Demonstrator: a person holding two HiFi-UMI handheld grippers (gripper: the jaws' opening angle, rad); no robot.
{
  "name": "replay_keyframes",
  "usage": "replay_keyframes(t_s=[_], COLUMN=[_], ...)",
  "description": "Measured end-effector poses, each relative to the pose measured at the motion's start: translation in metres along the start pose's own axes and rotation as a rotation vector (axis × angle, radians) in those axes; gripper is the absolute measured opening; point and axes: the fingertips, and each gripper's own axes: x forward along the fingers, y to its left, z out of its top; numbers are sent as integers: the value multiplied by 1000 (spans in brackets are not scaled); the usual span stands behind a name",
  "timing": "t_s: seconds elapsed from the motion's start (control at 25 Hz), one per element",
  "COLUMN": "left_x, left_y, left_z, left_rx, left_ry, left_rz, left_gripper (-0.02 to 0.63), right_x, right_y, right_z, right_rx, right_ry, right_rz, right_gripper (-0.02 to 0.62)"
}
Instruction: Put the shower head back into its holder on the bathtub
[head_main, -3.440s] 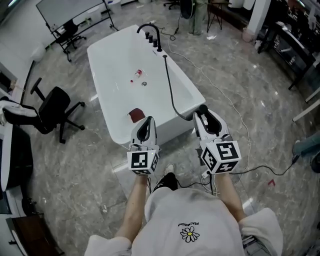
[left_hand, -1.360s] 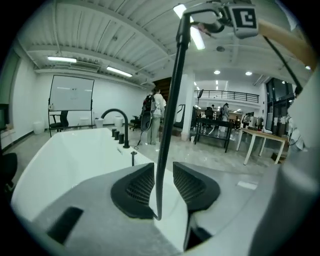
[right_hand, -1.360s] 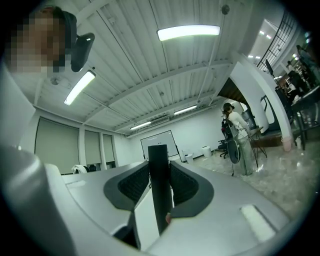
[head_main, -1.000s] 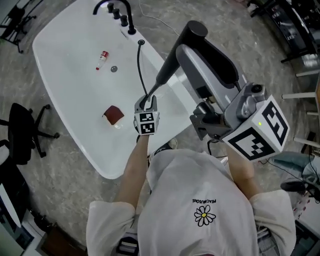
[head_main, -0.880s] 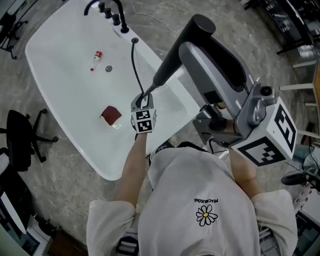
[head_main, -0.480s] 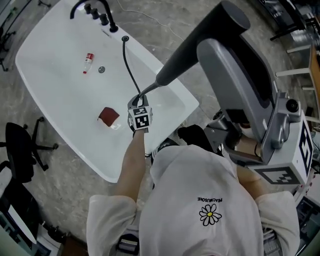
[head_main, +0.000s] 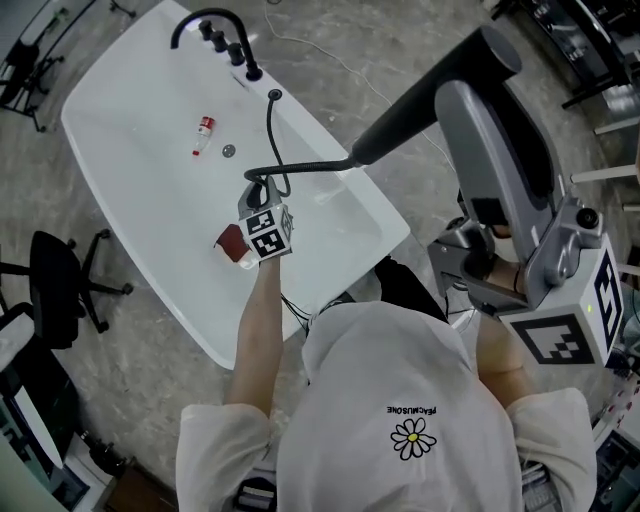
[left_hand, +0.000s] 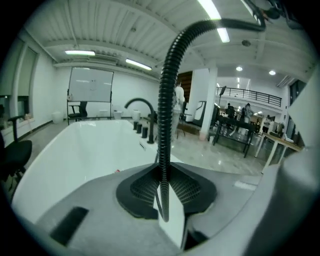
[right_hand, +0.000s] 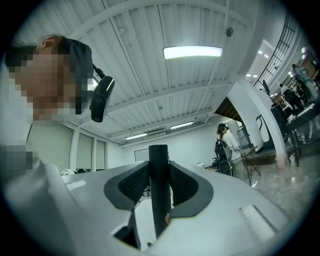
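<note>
The black shower head (head_main: 410, 118) is raised above the white bathtub (head_main: 120, 160), its handle (right_hand: 159, 185) clamped between the pads of my right gripper (head_main: 478, 85), which is shut on it. The black corrugated hose (head_main: 300, 166) runs from a hole in the tub's rim (head_main: 275, 95) in a loop to the handle. My left gripper (head_main: 260, 192) hangs over the tub's right side. Its jaws are closing, and the hose (left_hand: 167, 115) stands between them with the pads against it. The black faucet and knobs (head_main: 215, 28) stand at the tub's far end.
Inside the tub lie a small red-and-white bottle (head_main: 204, 128), a drain (head_main: 229, 151) and a reddish-brown object (head_main: 230, 243) partly behind the left gripper's cube. A black office chair (head_main: 60, 290) stands left of the tub on the grey stone floor. Desks and racks line the room's edges.
My left gripper has moved left from the tub's right rim to over the basin, drawing the hose into a level stretch. The right gripper has carried the shower head to the right.
</note>
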Motion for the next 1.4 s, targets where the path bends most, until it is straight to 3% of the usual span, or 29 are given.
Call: replay_keyframes(t_s=[0.12, 0.24, 0.56, 0.72, 0.84, 0.96, 1.4], left_x=[-10, -21, -83, -94, -80, -44, 90], left_y=[24, 20, -67, -117, -143, -160, -149], left_z=[80, 164, 376, 444, 479, 487, 438], left_rx=[42, 125, 355, 458, 486, 514, 461], left_ry=[-162, -326, -771, -895, -929, -896, -702], left_rz=[59, 67, -53, -140, -184, -197, -187], left_gripper=[60, 60, 60, 60, 60, 60, 60], right_x=[-2, 1, -5, -10, -12, -13, 12], right_y=[-19, -42, -76, -88, -102, -124, -209], right_z=[3, -6, -6, 2, 11, 19, -17], right_rx=[6, 46, 137, 151, 97, 65, 94], right_ry=[-15, -12, -53, -99, -129, -147, -45], right_rz=[-14, -15, -16, -13, -44, -74, -169], right_gripper=[130, 130, 130, 129, 129, 130, 130])
